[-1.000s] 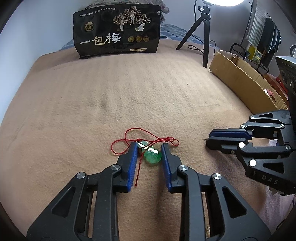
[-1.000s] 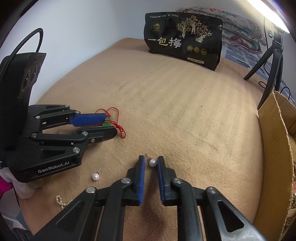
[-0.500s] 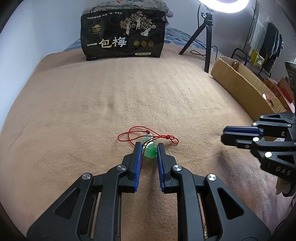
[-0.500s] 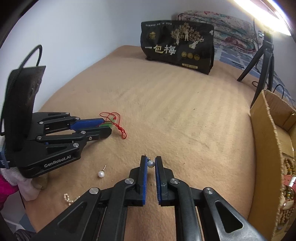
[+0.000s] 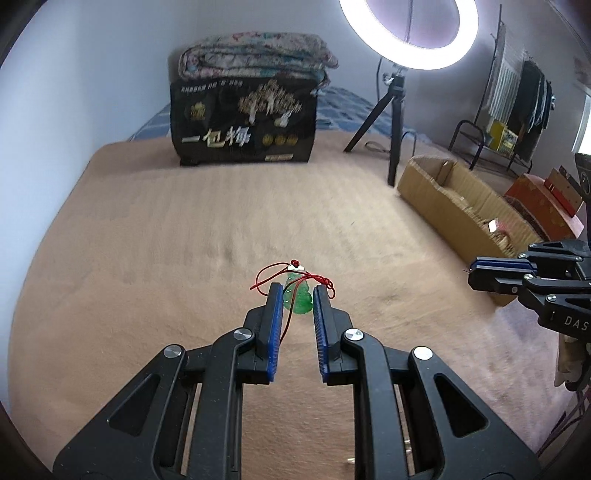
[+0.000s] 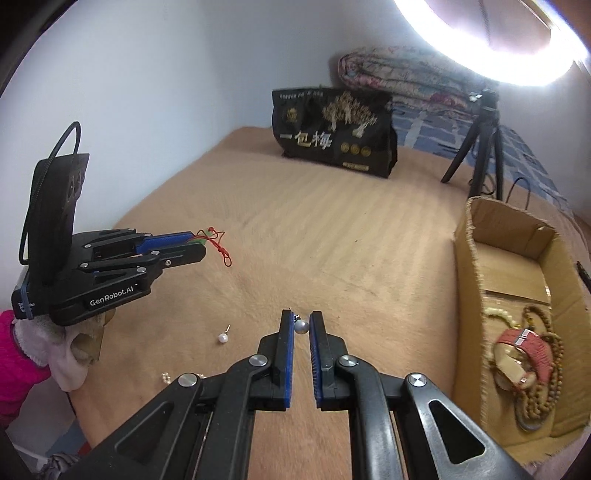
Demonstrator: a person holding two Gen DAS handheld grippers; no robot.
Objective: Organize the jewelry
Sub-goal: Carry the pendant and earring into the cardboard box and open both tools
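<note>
Both pairs of blue-padded fingers are clenched on jewelry and raised off the bed. On the left gripper (image 5: 298, 300) the pads pinch a small translucent green pendant (image 5: 300, 298) at its sides, and its thin red knotted cord (image 5: 275, 275) loops forward and dangles past the tips. On the right gripper (image 6: 301, 326) the pads hold a pearl stud earring (image 6: 301, 326) by its bead, the thin post poking out toward the left finger.

The step in hand looks like carrying both pieces to the open brown cardboard box (image 6: 469, 266) on the right, where wooden bead strings (image 6: 550, 373) and a coral-red band (image 6: 524, 341) already lie. To do it well, I would keep both grips firm and level, since the pearl is round and could roll out of so narrow a pinch. The cord should clear the box wall before release, or it may snag and drag the pendant back out. Lowering well inside before opening seems wiser than dropping from height.

A second loose pearl stud (image 6: 222, 336) lies on the tan ribbed blanket (image 6: 314, 229), near the front edge, between the two grippers. The blanket is soft and ridged, so small pieces may settle into it. Beyond stand a black snack bag with gold printing (image 5: 243, 129), folded floral quilts (image 5: 255, 55), and a lit ring lamp (image 5: 408, 33) on a black tripod (image 5: 391, 110).
</note>
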